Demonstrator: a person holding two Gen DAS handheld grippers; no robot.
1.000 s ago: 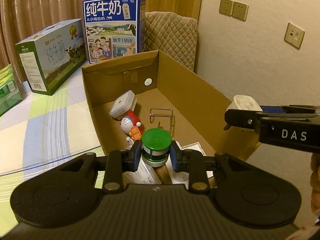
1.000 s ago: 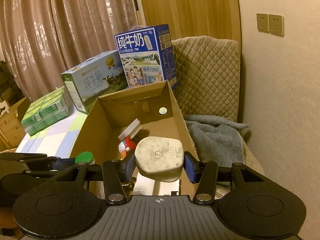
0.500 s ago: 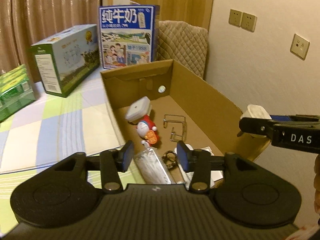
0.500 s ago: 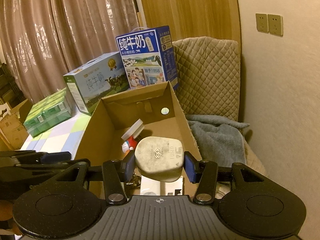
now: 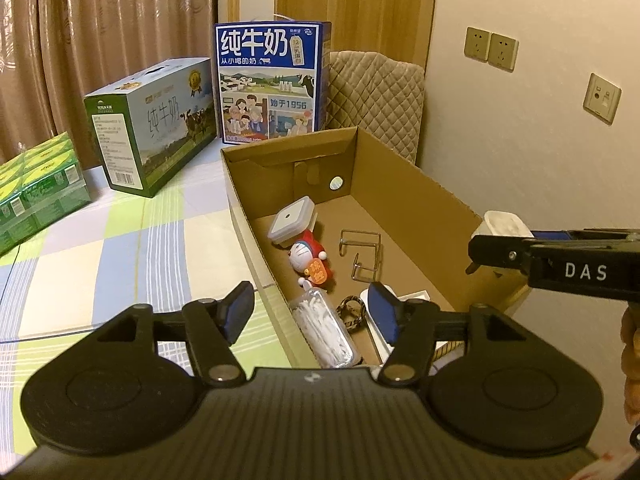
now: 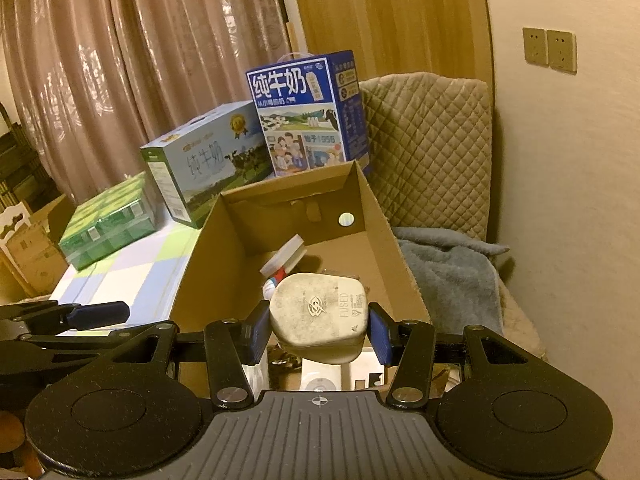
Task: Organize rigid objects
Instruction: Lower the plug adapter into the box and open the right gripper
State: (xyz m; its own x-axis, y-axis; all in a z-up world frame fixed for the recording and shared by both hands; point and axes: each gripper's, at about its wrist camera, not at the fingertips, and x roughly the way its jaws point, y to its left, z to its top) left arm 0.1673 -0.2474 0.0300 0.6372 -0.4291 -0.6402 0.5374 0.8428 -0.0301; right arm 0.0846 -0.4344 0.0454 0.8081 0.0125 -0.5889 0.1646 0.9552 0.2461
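Box: open cardboard box (image 5: 404, 184) on the checked cloth (image 5: 120, 240), long side running away from both cameras; it serves as landmark for all below
Left gripper: left gripper (image 5: 312, 312) hangs above the box's near left corner; its jaws have just been opening and now stand apart with nothing between the blue pads, only the box floor showing through the gap
Right gripper: right gripper (image 6: 318, 330) sits over the box's near end, pads clamped on both sides of a white fused plug (image 6: 320, 312); from the left wrist view it reaches in across the box's right wall
Plug: held in the air above the box's near end, clear of the floor, flat face with the moulded "FUSED" mark turned up
Square container: small clear lidded container (image 5: 291, 222) on the box floor toward the far end, tilted against the left wall
Toy: blue, white and red cartoon figure (image 5: 310, 258) on the box floor just nearer than the container, touching it
Wire rack: bent metal wire rack (image 5: 362, 254) on the box floor right of the toy
Packet: clear packet of white sticks (image 5: 326, 326) at the box's near end, between the left gripper's pads in the view
Cartons: blue milk carton (image 5: 272, 84) upright behind the box's far wall; green and white carton (image 5: 156, 124) and green pack (image 5: 36, 188) left of the box, well apart from it
Chair: quilted chair back (image 6: 428, 148) beyond the box's far right corner, grey blanket (image 6: 452, 272) right of the box
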